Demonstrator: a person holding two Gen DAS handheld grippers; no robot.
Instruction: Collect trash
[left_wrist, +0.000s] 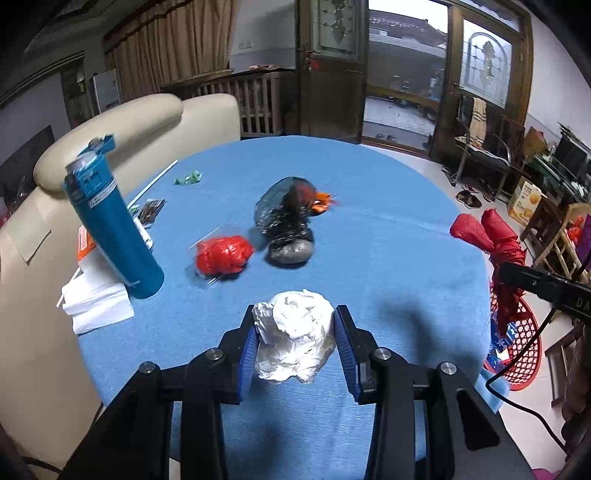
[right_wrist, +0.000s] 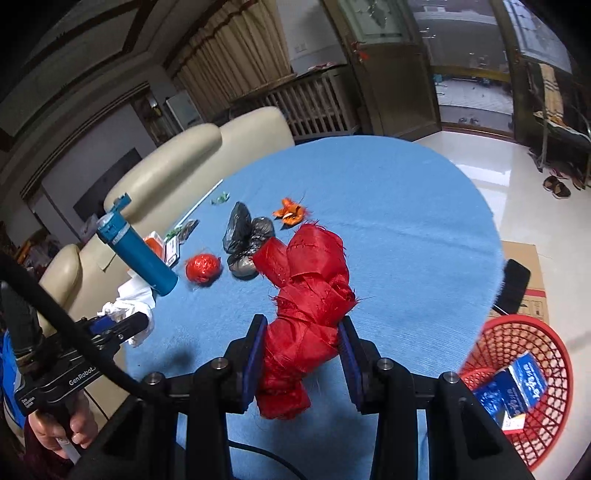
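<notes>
Gripping a light, crushable wad of white tissue (left_wrist: 295, 334) across its middle, the left gripper (left_wrist: 297, 345) is hanging above the table's (left_wrist: 388, 258) near edge, while the right gripper (right_wrist: 301, 354) is pinching a soft, floppy red ribbon bundle (right_wrist: 306, 295) near the red basket (right_wrist: 546, 369).

On the body of my left tongs (right_wrist: 127, 326), seen from the right wrist camera, I read "GenRobot" in white — the letters after it are cut off by a cable. In the left wrist view, the black body of my right tongs (left_wrist: 506, 273) carries white letters, "DA", running out of frame. Blue cartons (right_wrist: 526, 384) in the red basket (right_wrist: 517, 336) bear white print — too blurred for me to read.
</notes>
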